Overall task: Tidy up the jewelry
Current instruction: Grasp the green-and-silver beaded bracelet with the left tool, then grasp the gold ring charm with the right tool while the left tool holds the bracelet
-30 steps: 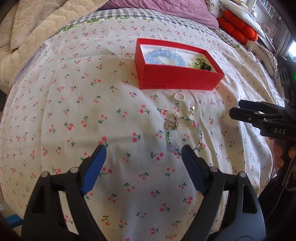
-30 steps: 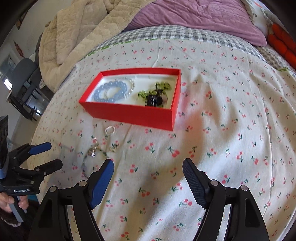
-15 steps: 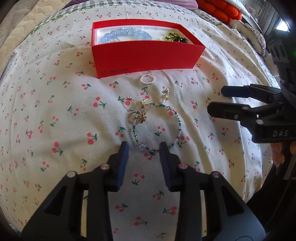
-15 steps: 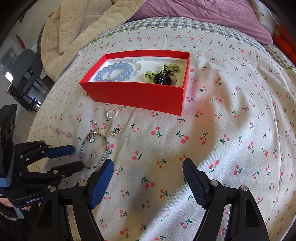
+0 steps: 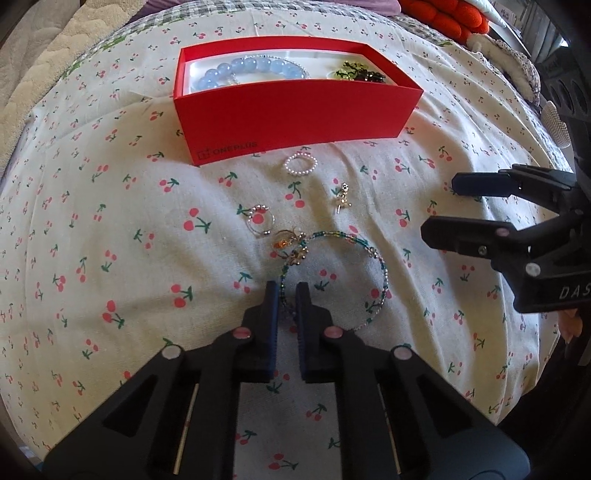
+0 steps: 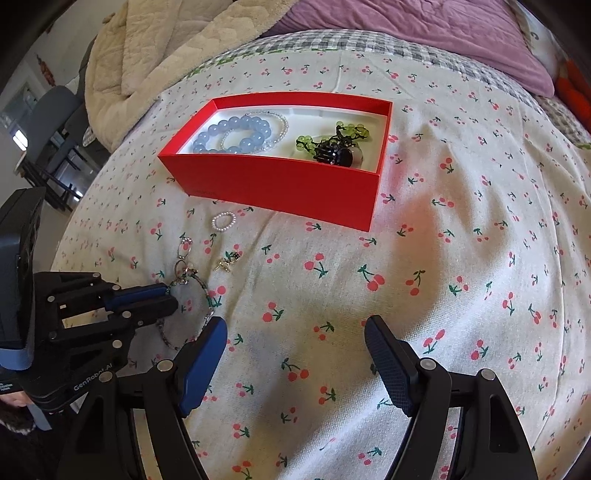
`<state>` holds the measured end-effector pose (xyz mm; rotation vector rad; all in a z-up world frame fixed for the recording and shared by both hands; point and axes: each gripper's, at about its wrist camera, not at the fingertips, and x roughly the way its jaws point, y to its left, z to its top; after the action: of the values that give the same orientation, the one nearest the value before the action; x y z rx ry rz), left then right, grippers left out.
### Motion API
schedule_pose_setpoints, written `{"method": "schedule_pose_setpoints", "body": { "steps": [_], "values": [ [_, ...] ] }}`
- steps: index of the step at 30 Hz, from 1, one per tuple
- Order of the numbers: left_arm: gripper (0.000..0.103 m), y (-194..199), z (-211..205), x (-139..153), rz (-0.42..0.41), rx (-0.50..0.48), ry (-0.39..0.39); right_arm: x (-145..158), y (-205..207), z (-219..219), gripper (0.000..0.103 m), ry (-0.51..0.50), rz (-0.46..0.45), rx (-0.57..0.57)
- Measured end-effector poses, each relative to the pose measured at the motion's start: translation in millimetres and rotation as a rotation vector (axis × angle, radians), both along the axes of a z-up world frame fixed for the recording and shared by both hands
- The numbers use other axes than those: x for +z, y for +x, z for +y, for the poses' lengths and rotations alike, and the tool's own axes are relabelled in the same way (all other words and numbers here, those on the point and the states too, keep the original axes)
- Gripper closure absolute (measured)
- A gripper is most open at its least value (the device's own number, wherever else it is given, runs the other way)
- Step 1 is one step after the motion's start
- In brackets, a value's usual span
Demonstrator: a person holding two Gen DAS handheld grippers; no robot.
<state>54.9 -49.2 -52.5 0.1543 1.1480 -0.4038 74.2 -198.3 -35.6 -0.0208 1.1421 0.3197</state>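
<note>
A green beaded bracelet (image 5: 373,254) lies on the cherry-print bedsheet; it also shows in the right wrist view (image 6: 207,295). My left gripper (image 5: 284,291) is nearly shut with the bracelet's near-left edge between its blue pads; it also shows in the right wrist view (image 6: 168,297). Beyond the bracelet lie a pearl ring (image 5: 301,164), a silver ring (image 5: 260,220), a small gold charm (image 5: 341,197) and a gold ring (image 5: 286,242). The red box (image 5: 295,114) holds a blue bead bracelet (image 5: 243,72) and green-black jewelry (image 6: 336,144). My right gripper (image 6: 295,350) is open and empty, right of the bracelet.
A beige blanket (image 6: 155,48) and a purple pillow (image 6: 406,26) lie at the far end of the bed. Orange cushions (image 5: 447,14) sit at the far right. The bed edge drops off on the left in the right wrist view.
My left gripper moved forward to the green bracelet and closed its jaws from wide open to almost shut around its near edge. The right gripper stayed open and shifted slightly closer.
</note>
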Motion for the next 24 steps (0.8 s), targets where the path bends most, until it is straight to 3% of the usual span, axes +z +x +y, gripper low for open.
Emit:
{"method": "schedule_pose_setpoints", "body": {
  "steps": [11,16,24],
  "values": [
    [0.093,-15,34,31,-0.083,0.04,-0.042,10,3,4,0.025,0.034,-0.032,0.003],
    [0.093,-12,57,28,-0.06,0.099,-0.023,8,9,20,0.025,0.018,-0.072,0.047],
    [0.092,-5,82,21,-0.014,0.132,-0.066,-3,25,53,0.026,-0.013,-0.105,0.137]
  ]
}}
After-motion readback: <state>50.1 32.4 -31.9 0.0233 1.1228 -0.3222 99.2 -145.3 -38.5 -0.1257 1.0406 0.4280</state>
